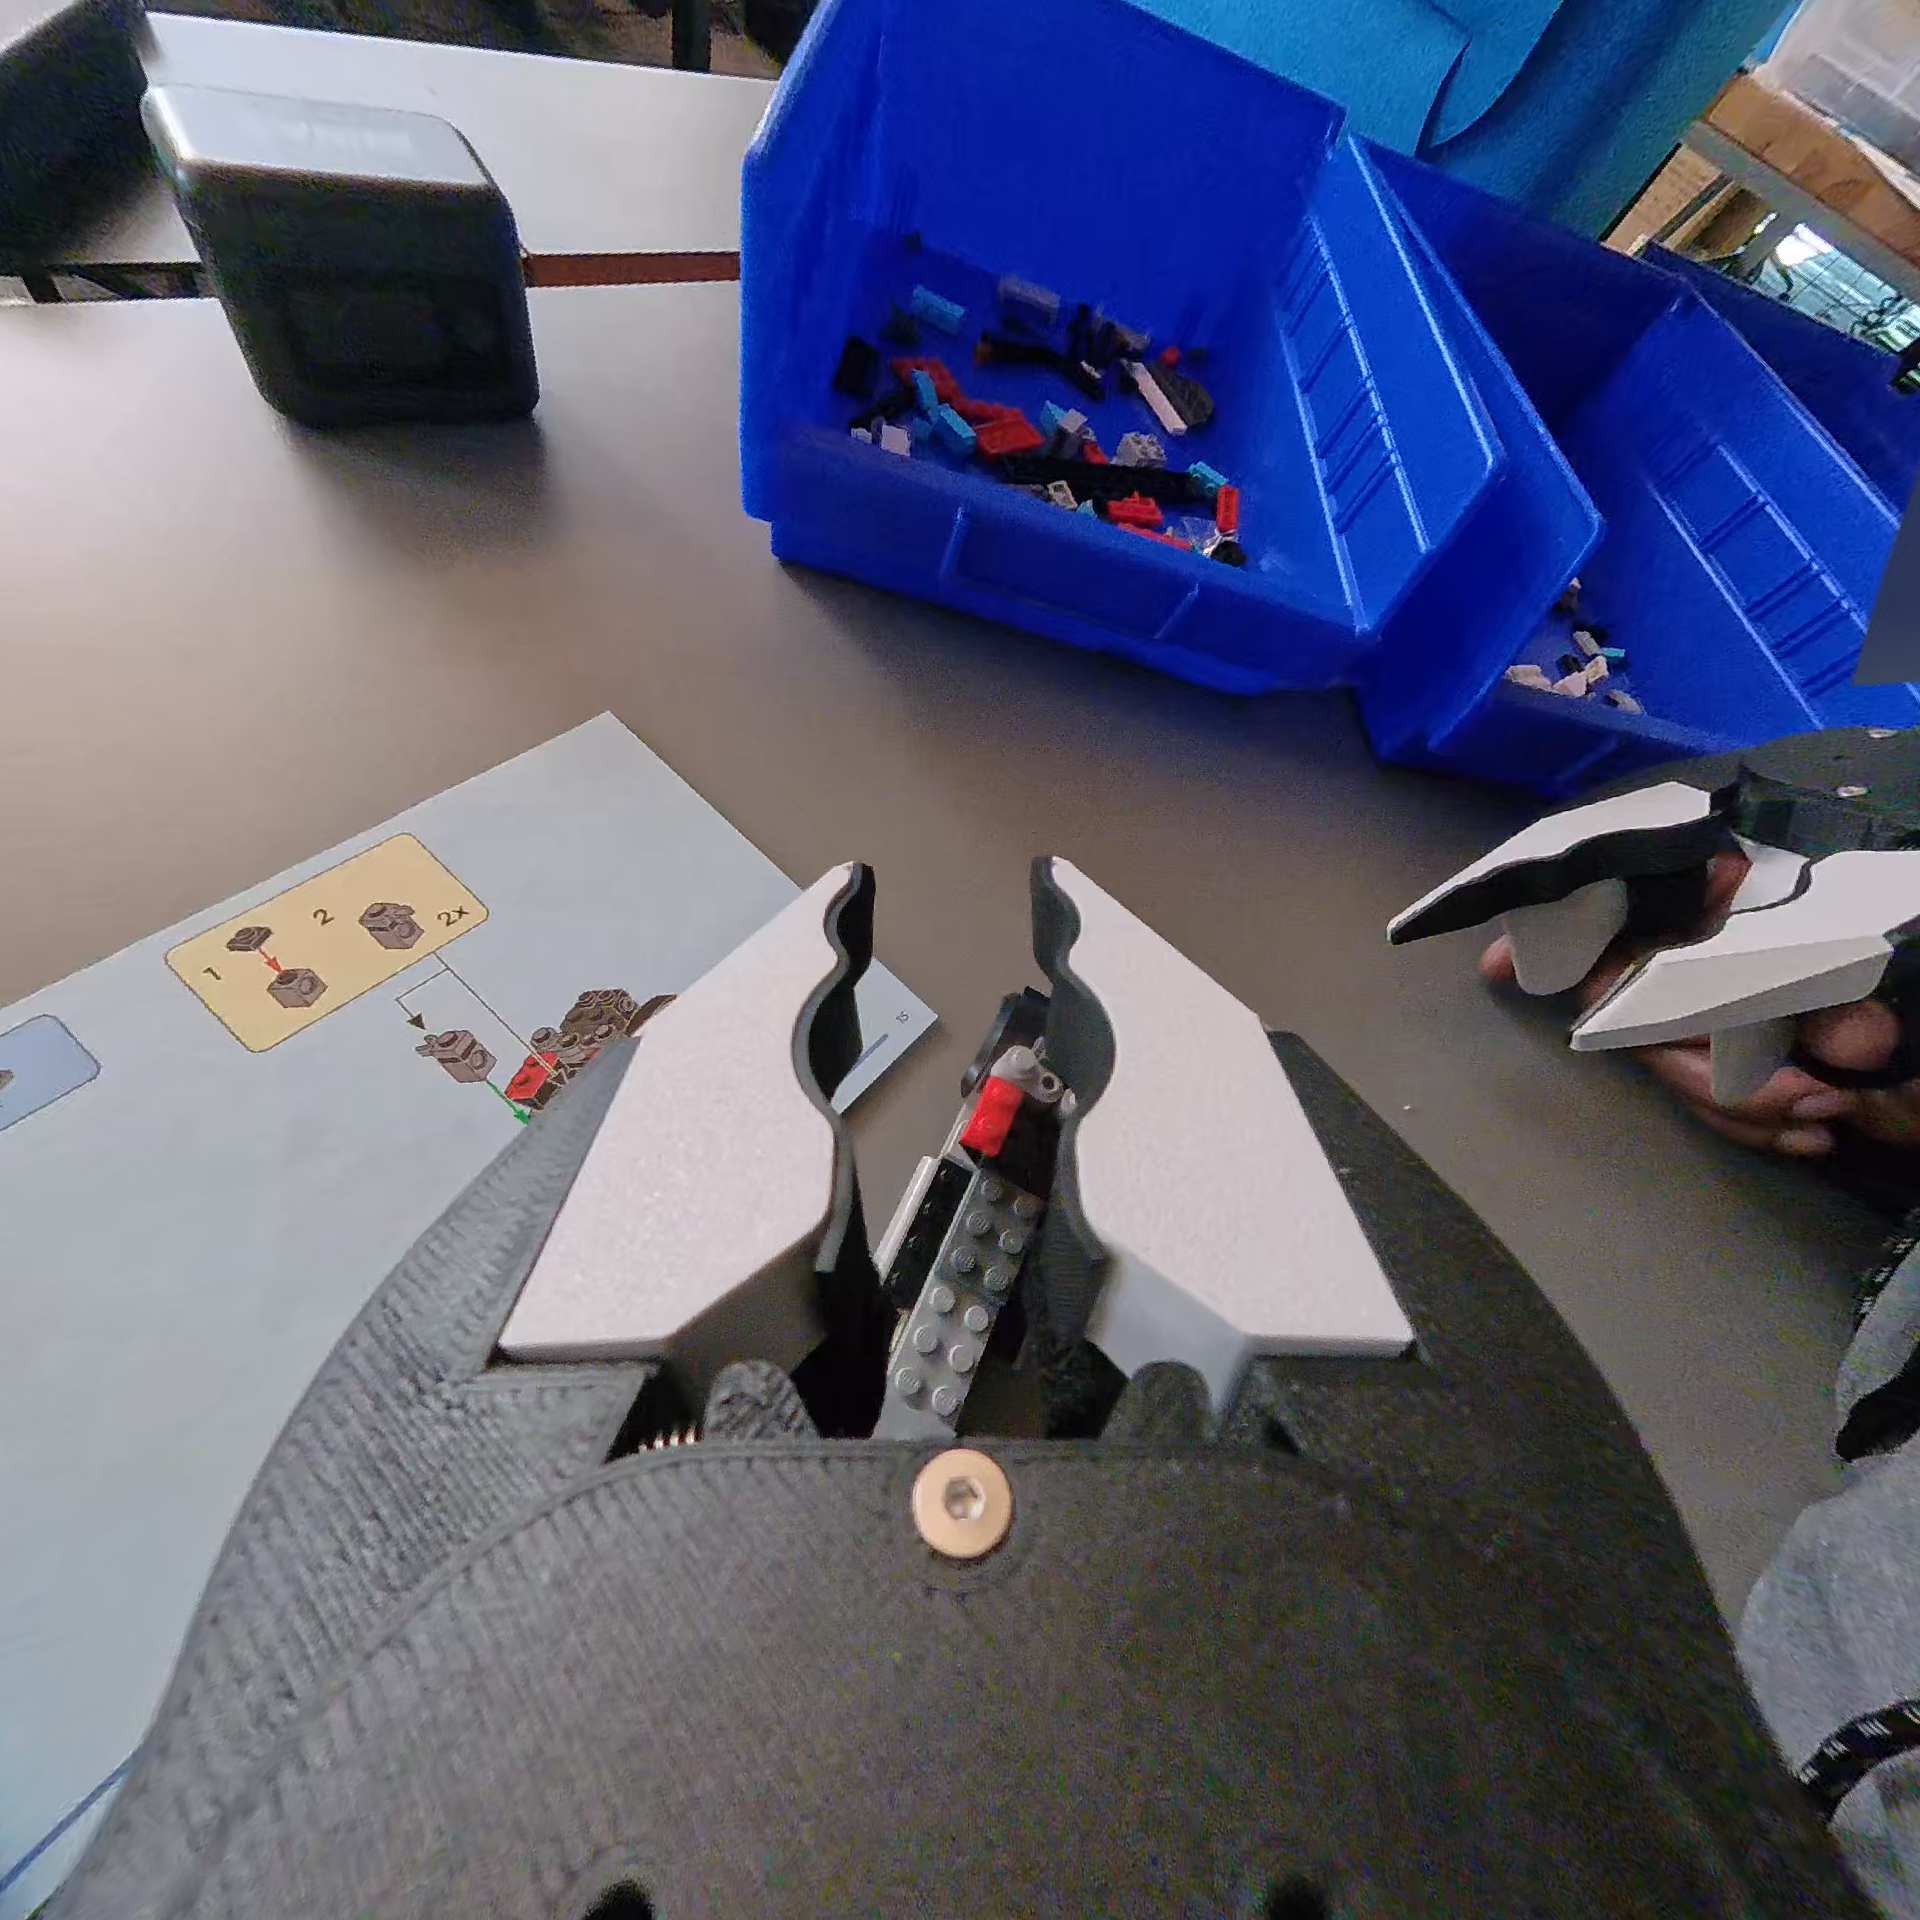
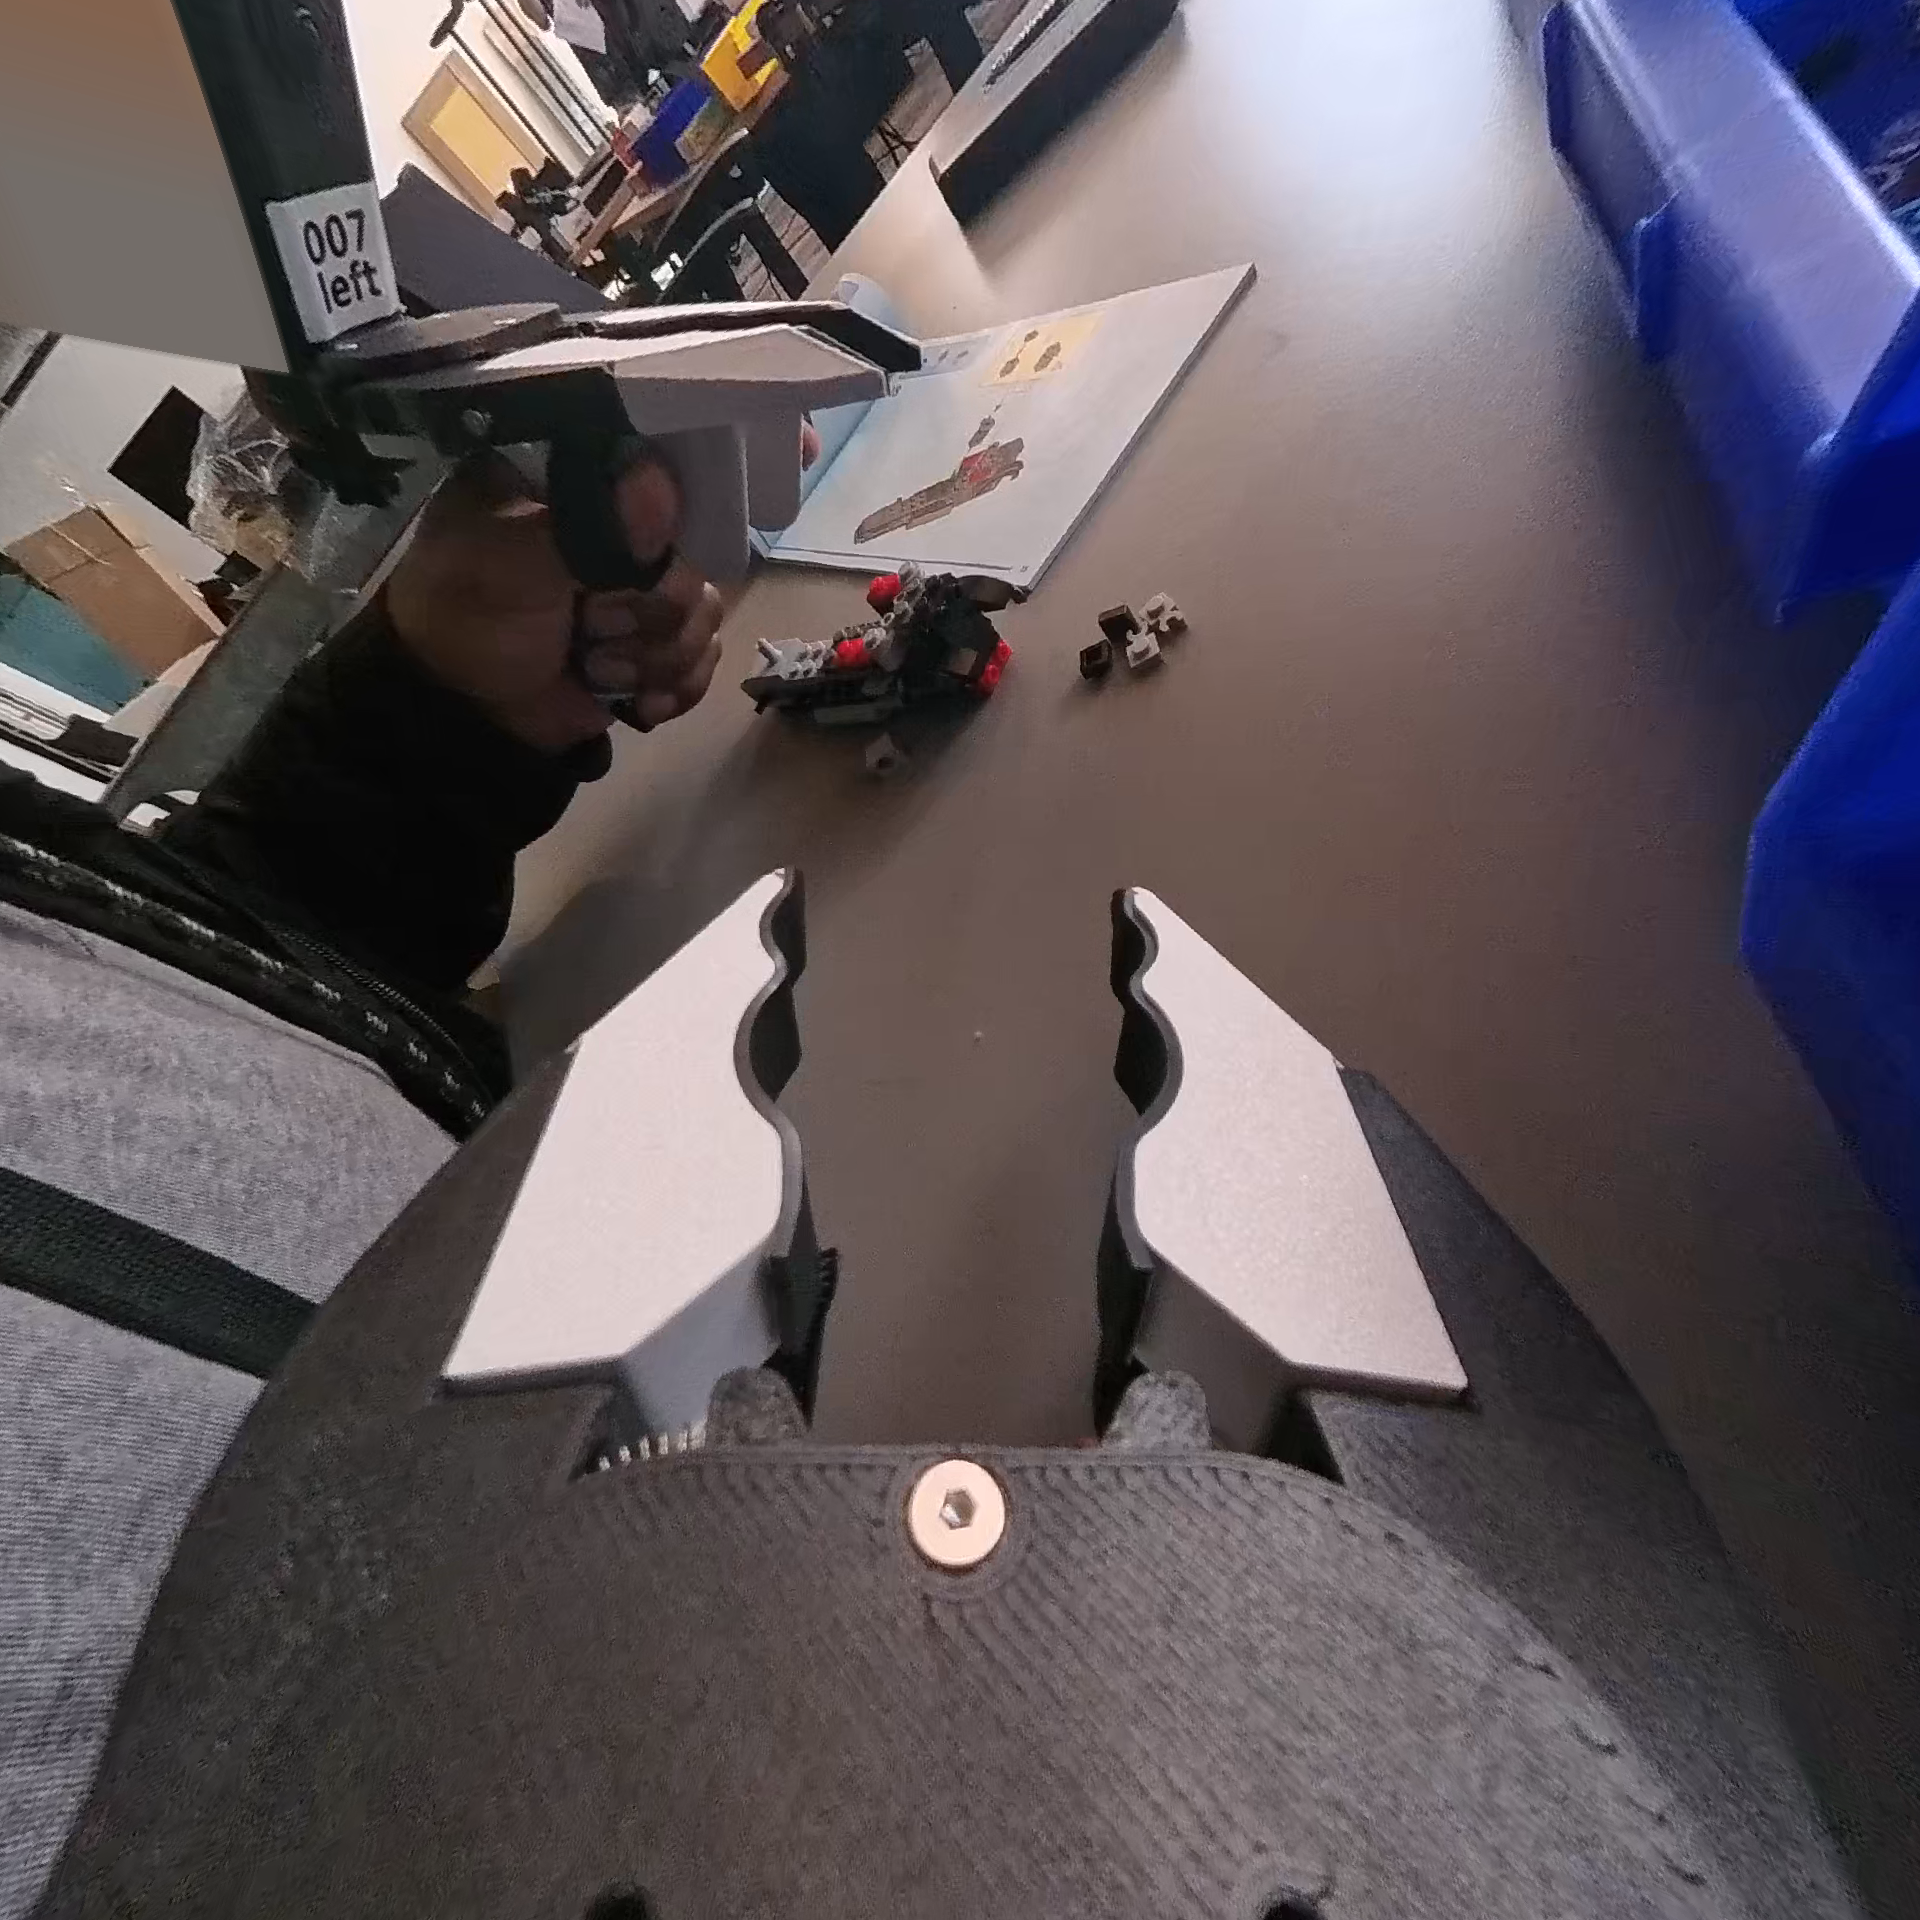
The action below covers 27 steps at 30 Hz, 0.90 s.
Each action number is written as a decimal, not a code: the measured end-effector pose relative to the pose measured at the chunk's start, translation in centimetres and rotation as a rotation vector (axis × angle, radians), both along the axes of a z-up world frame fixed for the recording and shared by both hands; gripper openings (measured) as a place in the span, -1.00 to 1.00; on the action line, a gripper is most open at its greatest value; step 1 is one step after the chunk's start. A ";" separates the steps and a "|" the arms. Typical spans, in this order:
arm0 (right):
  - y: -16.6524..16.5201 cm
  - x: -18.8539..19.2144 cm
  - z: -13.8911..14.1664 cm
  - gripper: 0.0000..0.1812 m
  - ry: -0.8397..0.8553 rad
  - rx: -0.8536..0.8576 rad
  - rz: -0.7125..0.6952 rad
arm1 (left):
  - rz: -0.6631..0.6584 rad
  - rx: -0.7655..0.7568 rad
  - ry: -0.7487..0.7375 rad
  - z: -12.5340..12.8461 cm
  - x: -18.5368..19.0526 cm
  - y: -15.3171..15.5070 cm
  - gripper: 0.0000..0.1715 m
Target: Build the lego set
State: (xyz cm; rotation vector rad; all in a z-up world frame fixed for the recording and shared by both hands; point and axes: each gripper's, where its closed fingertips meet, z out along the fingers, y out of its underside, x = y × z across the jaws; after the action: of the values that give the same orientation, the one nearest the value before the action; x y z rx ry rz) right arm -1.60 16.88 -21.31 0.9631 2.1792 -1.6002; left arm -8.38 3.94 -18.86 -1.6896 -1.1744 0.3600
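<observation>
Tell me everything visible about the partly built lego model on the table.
The partly built black, grey and red plastic lego model lies on the dark grey matte table, long and low: a studded grey plate, black bricks, red round pieces. It sits just in front of the open pale-blue instruction booklet, a few small loose dark and grey bricks apart beside it. The left hand-held gripper hovers above, open, seemingly not touching.
</observation>
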 end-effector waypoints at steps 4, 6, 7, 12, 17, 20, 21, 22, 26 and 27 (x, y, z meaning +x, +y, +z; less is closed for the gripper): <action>0.0 0.0 0.1 -0.34 0.000 -0.004 -0.001 | -0.003 -0.001 -0.003 -0.1 0.0 0.2 -0.64; 0.0 0.0 0.1 -0.34 -0.001 -0.005 0.000 | -0.004 -0.002 -0.006 -0.1 0.0 0.3 -0.64; 0.0 0.0 0.1 -0.34 -0.001 -0.005 0.000 | -0.005 -0.002 -0.008 -0.2 -0.1 0.3 -0.64; 0.0 0.0 0.0 -0.34 -0.002 -0.004 -0.001 | -0.005 -0.001 -0.010 -0.2 -0.1 0.2 -0.64; 0.0 0.0 0.0 -0.34 -0.001 -0.004 -0.001 | -0.007 0.001 -0.017 -0.4 -0.1 0.4 -0.64; 0.0 0.0 0.0 -0.34 -0.001 -0.005 -0.001 | -0.006 0.002 -0.016 -0.4 0.0 0.4 -0.64; 0.0 0.0 0.1 -0.34 -0.002 -0.005 -0.001 | -0.006 0.000 -0.016 -0.4 0.0 0.4 -0.64; 0.0 0.0 0.1 -0.34 -0.001 -0.005 0.000 | -0.005 0.000 -0.016 -0.4 0.0 0.4 -0.64; 0.0 0.0 0.1 -0.34 -0.001 -0.005 0.000 | -0.004 0.002 -0.021 -0.6 0.0 0.4 -0.64; 0.0 0.0 0.0 -0.34 -0.001 -0.005 0.000 | -0.005 0.004 -0.023 -0.6 0.0 0.4 -0.64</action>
State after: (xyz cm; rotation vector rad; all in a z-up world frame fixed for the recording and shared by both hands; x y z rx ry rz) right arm -1.62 16.91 -21.26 0.9625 2.1731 -1.6047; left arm -8.42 4.38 -19.49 -1.6975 -1.1865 0.3356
